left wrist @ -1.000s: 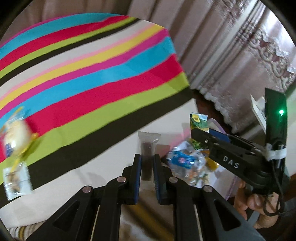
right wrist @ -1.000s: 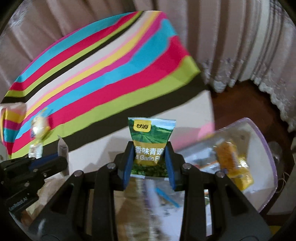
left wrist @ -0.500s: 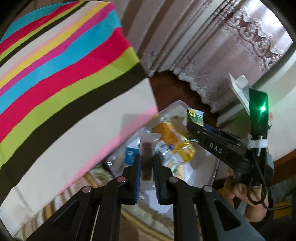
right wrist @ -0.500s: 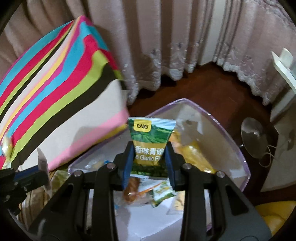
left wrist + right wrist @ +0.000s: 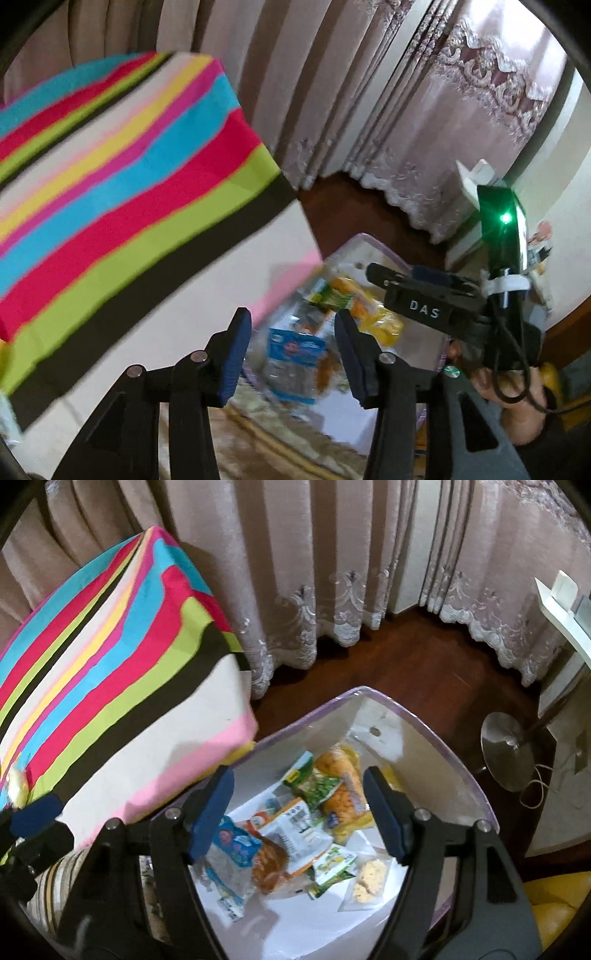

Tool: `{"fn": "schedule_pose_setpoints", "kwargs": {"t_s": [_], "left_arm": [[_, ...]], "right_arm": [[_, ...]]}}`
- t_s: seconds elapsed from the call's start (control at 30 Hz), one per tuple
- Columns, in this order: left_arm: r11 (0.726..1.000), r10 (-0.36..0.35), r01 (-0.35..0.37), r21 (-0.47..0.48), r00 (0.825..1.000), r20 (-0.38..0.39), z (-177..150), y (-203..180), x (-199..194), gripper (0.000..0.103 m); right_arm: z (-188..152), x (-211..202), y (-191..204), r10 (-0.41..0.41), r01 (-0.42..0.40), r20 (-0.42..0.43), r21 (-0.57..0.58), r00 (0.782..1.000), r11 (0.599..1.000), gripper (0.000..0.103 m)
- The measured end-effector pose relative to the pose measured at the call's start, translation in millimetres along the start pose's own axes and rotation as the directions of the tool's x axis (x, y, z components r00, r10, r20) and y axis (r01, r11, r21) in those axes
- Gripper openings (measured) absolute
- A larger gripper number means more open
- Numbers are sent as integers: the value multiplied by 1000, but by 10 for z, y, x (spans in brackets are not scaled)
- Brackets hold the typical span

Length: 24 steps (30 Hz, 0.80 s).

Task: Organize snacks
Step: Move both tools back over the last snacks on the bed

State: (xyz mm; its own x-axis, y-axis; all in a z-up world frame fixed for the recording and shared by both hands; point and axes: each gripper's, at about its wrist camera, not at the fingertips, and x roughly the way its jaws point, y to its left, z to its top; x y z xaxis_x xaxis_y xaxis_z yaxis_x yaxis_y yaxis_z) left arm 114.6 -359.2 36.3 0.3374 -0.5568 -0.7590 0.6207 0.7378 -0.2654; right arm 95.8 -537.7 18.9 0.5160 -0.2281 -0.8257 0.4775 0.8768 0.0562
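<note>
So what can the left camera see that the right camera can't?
Only the left view shows the right hand-held gripper from the side, with its green light and the person's fingers.

Only the right view shows the round metal stand base on the floor and the pale crumbly snack packet.

Both show the striped cloth, the curtains and the clear bin of snacks.

Both grippers are opening over the clear bin: the right gripper is no longer gripping its green garlic-pea packet, now among the snacks; the left gripper is no longer pinching its brown bar.
</note>
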Motion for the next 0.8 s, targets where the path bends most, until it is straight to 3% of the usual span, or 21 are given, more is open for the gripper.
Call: {"fn": "schedule_pose_setpoints", "kwargs": {"t_s": [0.17,0.33,0.4,0.5,0.57,0.63,0.7,0.8], "left_arm": [[990,139,-139,18,990,40,-12,135,-193,53],[978,208,-208,-12,975,73,-59,322,-370,54],[966,258,-257,-21,962,92,-72,381,-467,58],[930,367,-365,-40,922,125,-111,477,-628,64],[897,442,-439,-55,884,154,-167,551,-745,66],[884,465,-464,-53,865,190,-225,597,-822,68],[865,498,-499,-53,840,213,-300,674,-934,77],[840,540,-536,-84,812,223,-391,814,-1059,78]], "right_arm": [[62,-148,242,19,-18,33,-37,999,999,78],[104,-323,526,63,-56,82,-90,995,994,84],[97,-386,660,79,-67,98,-117,992,991,88],[87,-459,911,52,-32,114,-171,992,985,90],[65,-534,1076,29,2,145,-205,989,979,90],[47,-625,1215,25,18,184,-230,983,973,90],[19,-730,1364,32,33,237,-264,971,964,91],[-24,-832,1603,30,64,275,-327,961,943,93]]}}
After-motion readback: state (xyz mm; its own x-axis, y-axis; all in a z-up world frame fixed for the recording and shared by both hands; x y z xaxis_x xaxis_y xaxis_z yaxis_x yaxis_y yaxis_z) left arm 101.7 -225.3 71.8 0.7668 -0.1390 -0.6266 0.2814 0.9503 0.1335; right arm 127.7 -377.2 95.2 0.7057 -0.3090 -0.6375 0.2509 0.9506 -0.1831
